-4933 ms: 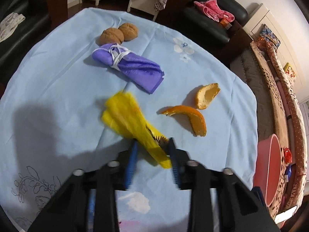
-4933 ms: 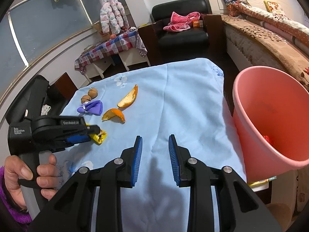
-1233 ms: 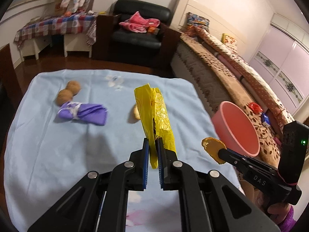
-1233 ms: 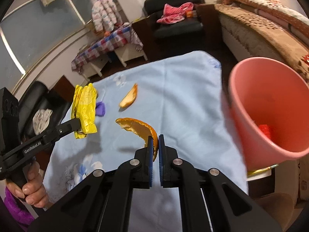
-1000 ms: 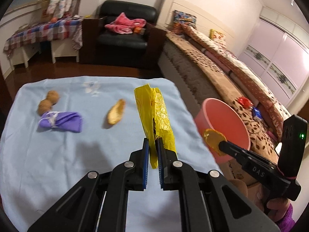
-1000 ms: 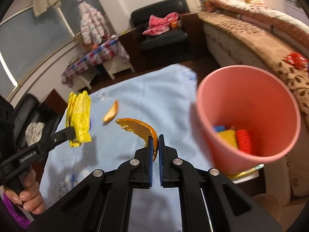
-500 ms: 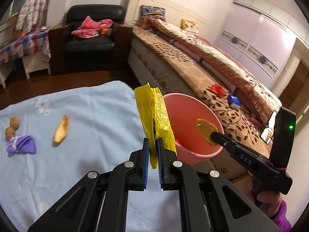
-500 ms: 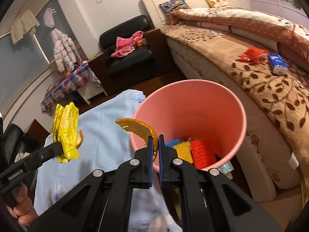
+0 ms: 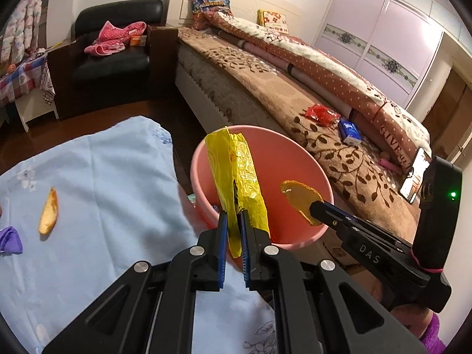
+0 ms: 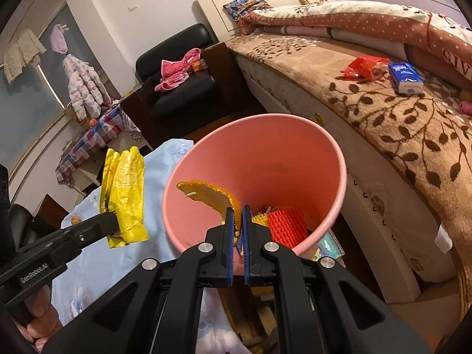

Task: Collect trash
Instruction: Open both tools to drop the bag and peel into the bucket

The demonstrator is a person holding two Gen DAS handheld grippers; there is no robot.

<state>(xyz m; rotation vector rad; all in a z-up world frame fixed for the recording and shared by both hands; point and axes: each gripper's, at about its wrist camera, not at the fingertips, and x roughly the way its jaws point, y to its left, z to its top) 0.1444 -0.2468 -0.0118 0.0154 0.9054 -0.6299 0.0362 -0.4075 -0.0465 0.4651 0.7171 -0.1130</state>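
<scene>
My left gripper [image 9: 233, 221] is shut on a crumpled yellow wrapper [image 9: 236, 174], which stands upright in front of the pink bucket [image 9: 295, 159]. In the right wrist view that wrapper [image 10: 125, 191] hangs just left of the bucket's rim [image 10: 333, 147], over the table's edge. My right gripper [image 10: 238, 215] is shut on a curved orange peel [image 10: 209, 193] held above the bucket's mouth. From the left wrist view the right gripper [image 9: 314, 206] shows that peel [image 9: 299, 199] over the bucket's right side. Red and yellow trash [image 10: 283, 222] lies at the bucket's bottom.
A second orange peel [image 9: 48, 211] and a purple cloth [image 9: 10, 237] lie on the light blue tablecloth [image 9: 103, 183] at the left. A bed [image 9: 309, 109] with a brown leaf-pattern cover runs behind the bucket. A black armchair [image 9: 115, 50] stands further back.
Both grippers have swung away from the table toward the pink bucket, carrying the wrapper and the peel. The bucket now fills the middle of both views, with the peel over its mouth.
</scene>
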